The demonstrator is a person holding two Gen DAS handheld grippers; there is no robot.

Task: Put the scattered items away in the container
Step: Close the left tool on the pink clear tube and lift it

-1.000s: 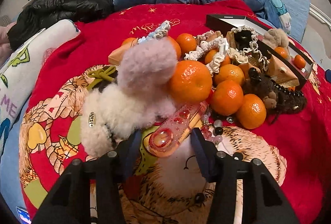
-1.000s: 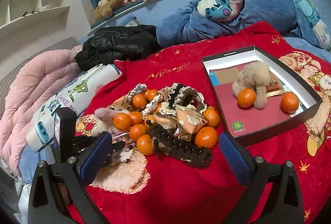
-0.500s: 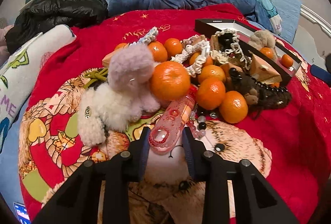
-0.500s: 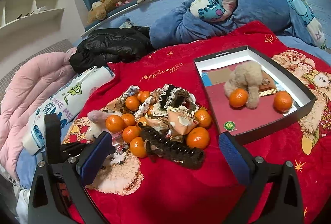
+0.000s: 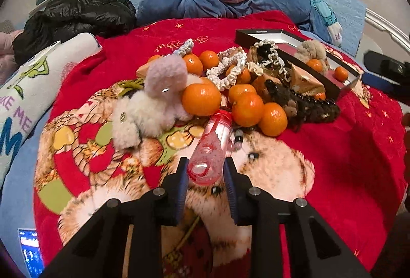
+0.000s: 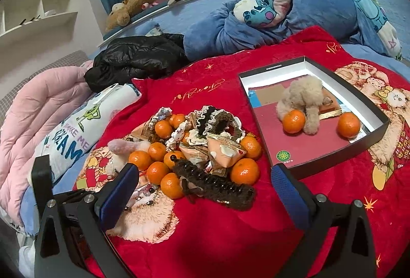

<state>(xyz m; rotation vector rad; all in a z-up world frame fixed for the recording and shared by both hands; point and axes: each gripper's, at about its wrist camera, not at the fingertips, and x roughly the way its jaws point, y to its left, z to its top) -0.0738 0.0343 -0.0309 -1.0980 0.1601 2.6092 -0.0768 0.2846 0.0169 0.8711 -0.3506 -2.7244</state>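
Observation:
My left gripper (image 5: 205, 172) is shut on the near end of a clear pink hair clip (image 5: 212, 144), which points toward the pile. The pile of tangerines (image 5: 201, 98), a fluffy lilac and white plush (image 5: 153, 98), lace scrunchies (image 5: 225, 67), snack packets (image 5: 305, 80) and a brown claw clip (image 5: 310, 106) lies on the red blanket (image 5: 346, 149). The black box (image 6: 315, 108) stands to the right and holds a beige plush (image 6: 305, 96) and two tangerines (image 6: 294, 121). My right gripper (image 6: 205, 188) is open and empty, hovering above the pile's near side.
A black jacket (image 6: 138, 60), a blue duvet with a Stitch pillow (image 6: 282, 8) and a rolled white blanket (image 6: 77, 129) border the red blanket. A pink quilt (image 6: 38, 111) lies far left. A phone (image 5: 30, 252) sits at the left view's lower left edge.
My left gripper closed on the pink hair clip and drew it back and up from the pile. My right gripper drifted slightly, staying open.

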